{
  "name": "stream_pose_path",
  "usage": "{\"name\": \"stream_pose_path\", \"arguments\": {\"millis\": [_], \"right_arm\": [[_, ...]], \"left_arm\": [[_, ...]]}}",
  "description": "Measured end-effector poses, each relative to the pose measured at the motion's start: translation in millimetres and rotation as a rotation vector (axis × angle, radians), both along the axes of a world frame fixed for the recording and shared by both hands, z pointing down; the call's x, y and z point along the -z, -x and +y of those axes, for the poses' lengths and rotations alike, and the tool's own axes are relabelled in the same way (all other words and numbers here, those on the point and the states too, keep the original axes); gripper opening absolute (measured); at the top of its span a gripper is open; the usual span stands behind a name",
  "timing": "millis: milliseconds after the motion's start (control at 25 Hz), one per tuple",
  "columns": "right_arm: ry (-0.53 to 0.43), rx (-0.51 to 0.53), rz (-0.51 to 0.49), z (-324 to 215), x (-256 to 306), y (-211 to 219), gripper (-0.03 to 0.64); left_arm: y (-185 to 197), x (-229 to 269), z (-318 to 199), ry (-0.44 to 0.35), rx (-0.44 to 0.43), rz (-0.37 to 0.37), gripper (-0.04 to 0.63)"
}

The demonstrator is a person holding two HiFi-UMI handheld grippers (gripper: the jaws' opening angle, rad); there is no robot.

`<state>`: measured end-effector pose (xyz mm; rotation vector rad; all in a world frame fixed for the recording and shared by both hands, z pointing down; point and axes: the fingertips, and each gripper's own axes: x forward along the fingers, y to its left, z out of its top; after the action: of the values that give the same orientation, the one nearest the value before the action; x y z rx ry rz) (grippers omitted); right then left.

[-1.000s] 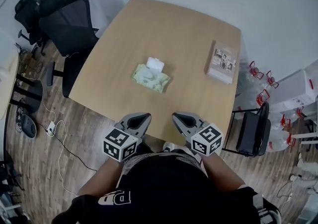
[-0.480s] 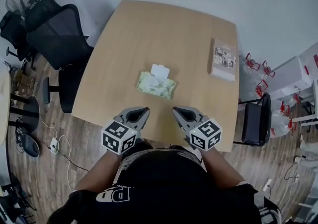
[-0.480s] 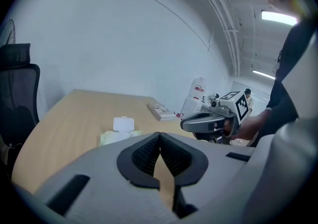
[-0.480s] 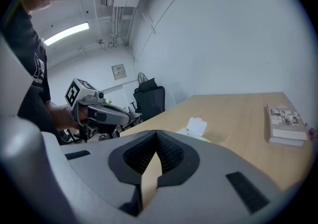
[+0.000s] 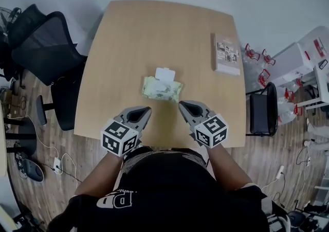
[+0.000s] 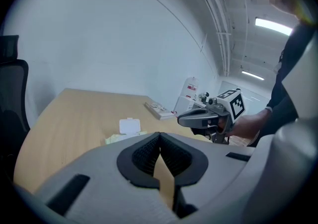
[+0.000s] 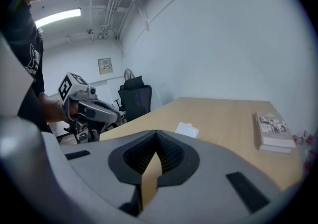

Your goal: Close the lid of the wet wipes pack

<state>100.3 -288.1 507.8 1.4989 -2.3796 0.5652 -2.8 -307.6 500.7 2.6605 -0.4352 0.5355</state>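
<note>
The wet wipes pack (image 5: 162,89) is pale green and lies flat in the middle of the wooden table (image 5: 123,40). Its white lid (image 5: 165,74) stands flipped open on the far side. My left gripper (image 5: 142,112) hovers over the near table edge, just left of and short of the pack, jaws shut and empty. My right gripper (image 5: 184,106) mirrors it at the pack's near right, also shut and empty. In the left gripper view the pack (image 6: 118,138) and lid (image 6: 129,125) sit just beyond my jaws (image 6: 159,134). The right gripper view shows only the lid (image 7: 187,129) above my jaws (image 7: 156,133).
A book (image 5: 226,53) lies near the table's right edge. Black office chairs (image 5: 43,46) stand left of the table, and another chair (image 5: 262,115) stands on the right. Cables and a power strip (image 5: 55,163) lie on the wooden floor.
Both grippers have come forward from the table's near edge to just short of the pack. The head view has shifted, so the table sits more centred. The lid is still open.
</note>
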Motion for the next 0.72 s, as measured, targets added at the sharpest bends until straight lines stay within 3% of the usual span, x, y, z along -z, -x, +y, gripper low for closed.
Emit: {"name": "stream_pose_path", "arguments": {"millis": [320, 720], "right_arm": [[0.021, -0.048, 0.078, -43.0, -13.1, 1.6, 0.008], [0.076, -0.002, 0.206, -95.4, -34.4, -12.9, 0.009]], "left_arm": [[14.6, -2.5, -19.6, 0.005, -0.06, 0.0, 0.017], [27.2, -6.4, -26.4, 0.035, 0.005, 0.026, 0.017]]}}
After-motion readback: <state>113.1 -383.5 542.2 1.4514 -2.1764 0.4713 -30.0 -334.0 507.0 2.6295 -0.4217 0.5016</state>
